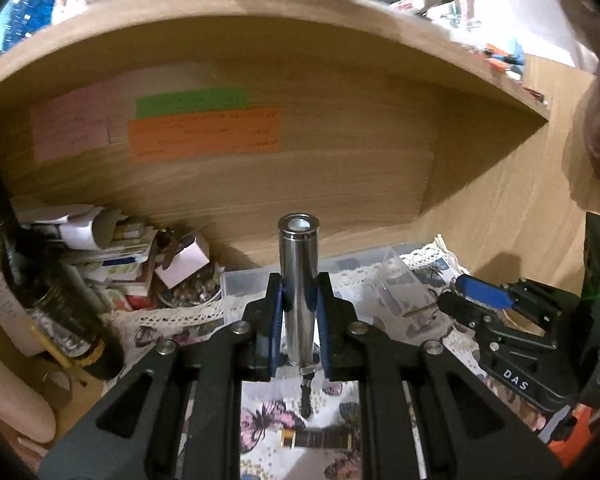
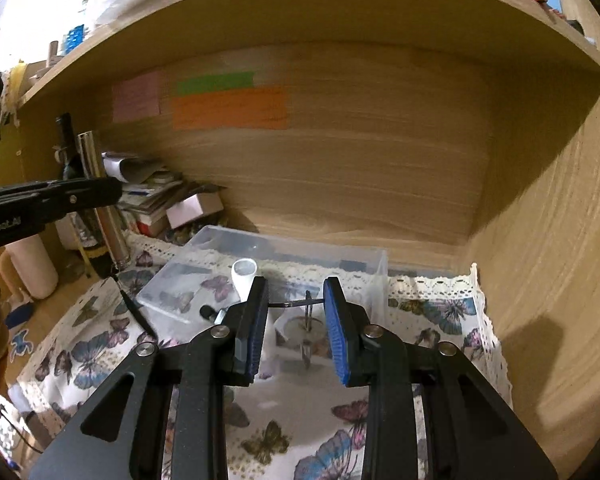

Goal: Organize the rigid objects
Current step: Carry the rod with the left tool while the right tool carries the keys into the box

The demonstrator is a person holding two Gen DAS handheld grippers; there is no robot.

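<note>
Left wrist view: left gripper [image 1: 299,300] clamps a steel cylinder [image 1: 299,280] above butterfly-print cloth [image 1: 260,420]; right gripper [image 2: 296,320] closed, holding nothing.

Both views are dim and warm-toned, lit from above and in front, so the wooden shelf [image 1: 260,184] overhead casts a broad shadow across its back panel. Fisheye distortion bows the shelf edges and blackens the corners. Motion blur smears the coloured notes [image 2: 228,106], while the metal cylinder [image 1: 299,280] shows bright glare streaks.

A home: a cluttered wooden shelf nook [image 2: 340,184] with sticky notes [image 2: 228,108] and a butterfly-print lace cloth [image 2: 440,312].
</note>
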